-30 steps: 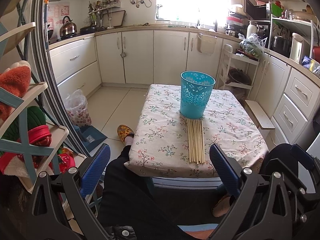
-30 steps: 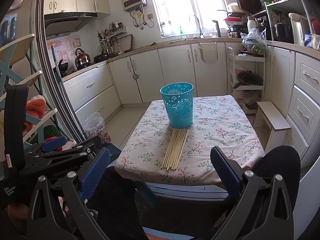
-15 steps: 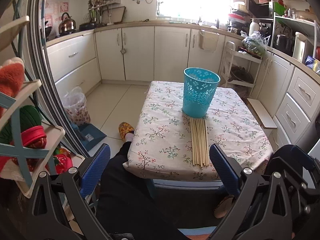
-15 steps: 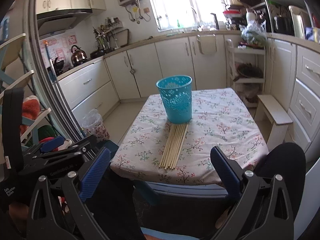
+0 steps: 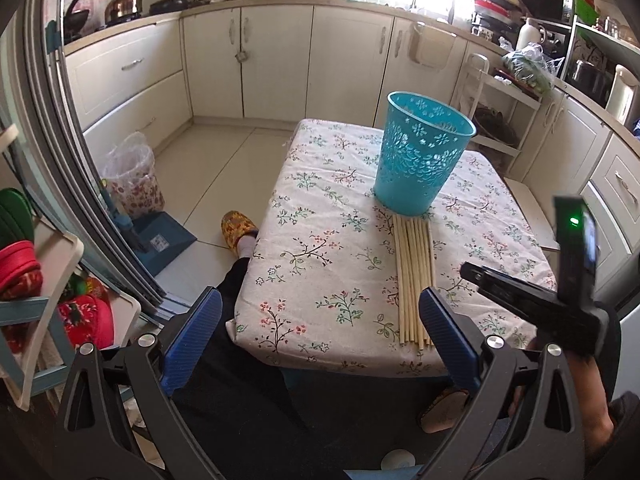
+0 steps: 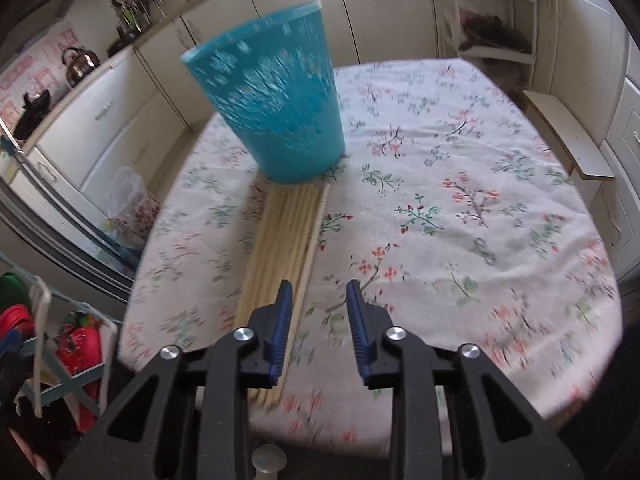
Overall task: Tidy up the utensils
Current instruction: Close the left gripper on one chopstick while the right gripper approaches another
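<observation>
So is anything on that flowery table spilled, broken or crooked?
Nothing stands out. The blue basket stands upright on the tablecloth, and the chopsticks lie in a neat, parallel row, their far ends at the basket's base. No spill or damage shows.

A matt floral cloth (image 5: 320, 264) is covering the table; on it, pale bare-wood chopsticks (image 5: 414, 276) are lying just beside a perforated turquoise plastic basket (image 5: 420, 160), which is showing a slight sheen.
</observation>
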Motion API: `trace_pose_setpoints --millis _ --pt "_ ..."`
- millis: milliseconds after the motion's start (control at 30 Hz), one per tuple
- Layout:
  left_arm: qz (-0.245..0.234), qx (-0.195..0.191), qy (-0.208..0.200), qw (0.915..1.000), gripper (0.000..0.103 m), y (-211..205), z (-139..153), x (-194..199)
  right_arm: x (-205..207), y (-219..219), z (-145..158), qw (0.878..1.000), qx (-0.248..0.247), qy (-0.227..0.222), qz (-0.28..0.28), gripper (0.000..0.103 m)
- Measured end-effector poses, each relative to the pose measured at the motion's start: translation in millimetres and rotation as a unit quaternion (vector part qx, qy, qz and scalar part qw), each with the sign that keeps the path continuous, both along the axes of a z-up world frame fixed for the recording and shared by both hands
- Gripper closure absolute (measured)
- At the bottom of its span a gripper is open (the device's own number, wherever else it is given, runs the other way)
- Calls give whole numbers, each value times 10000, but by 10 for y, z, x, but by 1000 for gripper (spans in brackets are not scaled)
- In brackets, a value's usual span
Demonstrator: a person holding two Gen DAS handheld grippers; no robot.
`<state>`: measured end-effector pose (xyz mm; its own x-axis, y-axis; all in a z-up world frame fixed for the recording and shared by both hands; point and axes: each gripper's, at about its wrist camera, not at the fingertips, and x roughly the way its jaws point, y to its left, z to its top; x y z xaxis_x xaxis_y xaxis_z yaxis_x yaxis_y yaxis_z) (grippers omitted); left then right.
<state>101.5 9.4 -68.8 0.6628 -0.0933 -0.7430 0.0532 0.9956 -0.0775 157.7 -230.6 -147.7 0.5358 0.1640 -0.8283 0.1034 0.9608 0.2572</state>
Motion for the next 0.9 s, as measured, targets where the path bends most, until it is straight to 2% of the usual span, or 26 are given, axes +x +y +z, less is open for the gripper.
trace_pose_setpoints --millis 300,400,467,533,633,700,767,867,900 --pt "50 -19 238 9997 11 -29 -203 377 582 182 -252 9999 -32 -97 68 79" --pt "22 -60 314 9995 11 -71 -243 478 590 256 -256 9990 -329 -206 209 79" --pt "-121 -273 266 9992 11 -109 -284 557 602 287 -261 9976 -515 -238 387 80" --pt "-253 -439 306 9982 11 -181 -350 686 592 300 -273 9952 -701 -261 628 91" --pt "-384 -231 413 9981 12 -387 -466 871 577 184 -291 9920 -764 -152 989 95" --pt "-466 -26 516 9976 17 -535 -583 1003 564 18 -287 9896 -880 -7 1134 95" --pt "-511 174 656 9964 29 -681 -744 1163 537 -128 -299 9902 -804 61 1140 95" --pt "-530 259 926 9940 40 -827 -966 1412 526 -330 -306 9941 -470 74 979 95" --pt "-513 316 960 9936 41 -866 -1014 1473 525 -363 -301 9949 -415 63 920 95"
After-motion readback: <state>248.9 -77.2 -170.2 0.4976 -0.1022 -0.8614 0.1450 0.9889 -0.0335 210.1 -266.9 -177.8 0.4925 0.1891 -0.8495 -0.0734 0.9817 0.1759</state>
